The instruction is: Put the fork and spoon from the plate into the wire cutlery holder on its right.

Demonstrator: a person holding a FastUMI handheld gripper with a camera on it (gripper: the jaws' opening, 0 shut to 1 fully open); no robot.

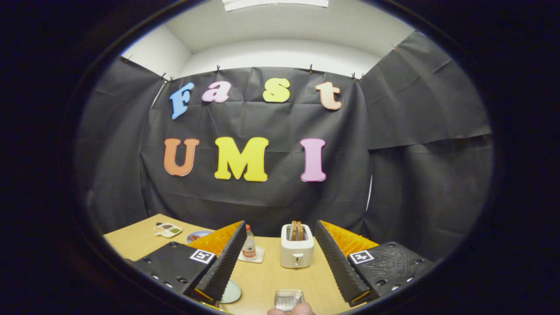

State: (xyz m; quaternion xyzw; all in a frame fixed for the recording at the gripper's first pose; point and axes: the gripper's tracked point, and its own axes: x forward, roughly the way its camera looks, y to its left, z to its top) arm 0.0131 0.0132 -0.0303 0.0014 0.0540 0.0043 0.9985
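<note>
Fingers are spread wide, gripping nothing. The wire cutlery holder [288, 299] sits low between them on the tabletop [271, 273], the plate [230, 292] peeking out just left of it; fork and spoon probably hidden below.

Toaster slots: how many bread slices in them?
2, side by side, upright in the toaster beyond the open gripper; bottle at its left. More may sit hidden lower in the slots.
</note>
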